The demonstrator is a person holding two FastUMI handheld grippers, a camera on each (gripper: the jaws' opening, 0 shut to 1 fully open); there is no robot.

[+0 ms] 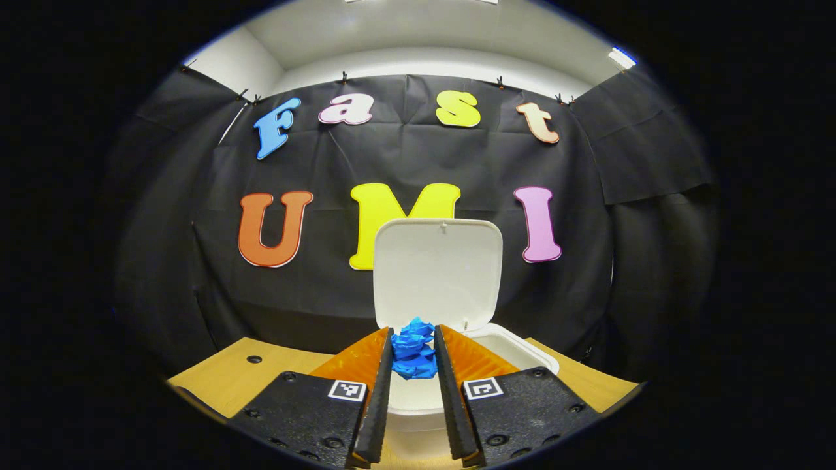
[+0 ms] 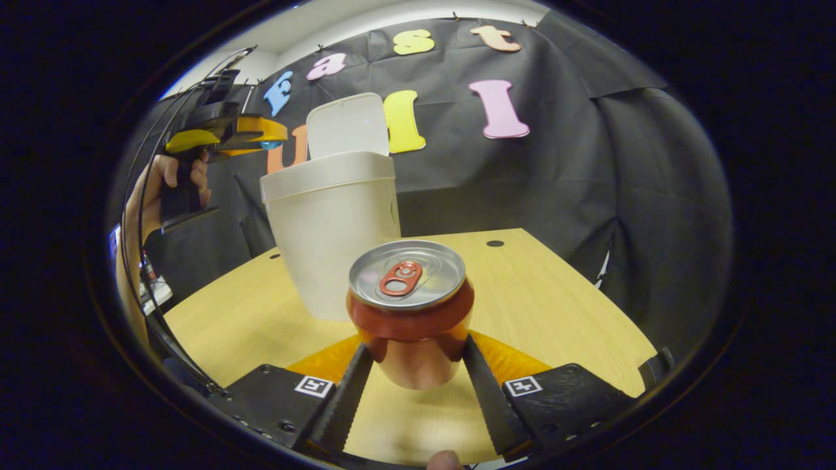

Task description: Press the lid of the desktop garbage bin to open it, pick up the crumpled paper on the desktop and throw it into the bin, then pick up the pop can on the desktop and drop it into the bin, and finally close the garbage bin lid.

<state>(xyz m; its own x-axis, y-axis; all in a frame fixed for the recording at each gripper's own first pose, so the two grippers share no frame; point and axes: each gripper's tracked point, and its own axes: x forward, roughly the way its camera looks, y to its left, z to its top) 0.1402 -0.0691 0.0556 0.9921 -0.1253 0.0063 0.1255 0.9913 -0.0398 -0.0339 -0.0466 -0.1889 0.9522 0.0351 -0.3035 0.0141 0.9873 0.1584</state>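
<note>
In the left gripper view we hold the left gripper (image 1: 414,356) low in the centre of the frame, its two fingers clamped on the crumpled blue paper (image 1: 414,349), which sits between their tips. Just behind and below it stands the white garbage bin (image 1: 516,349), its lid (image 1: 437,271) tipped up and open in the middle of the frame, so the paper hangs at the near edge of the mouth. We judge that the paper step is in hand: the next move calls for carrying the paper a little further over the opening and parting the fingers so it falls inside. In the right gripper view the left gripper shows again at upper left, held by a hand (image 2: 157,196) above the bin. In the lower centre of that view the right gripper (image 2: 415,365) has its fingers set on either side of the red pop can (image 2: 410,313), which stands upright on the wooden desktop (image 2: 555,307) just in front of the bin; the fingers seem to touch the can's sides, but we cannot tell whether they press on it. The can's turn comes afterwards, then closing the lid.
</note>
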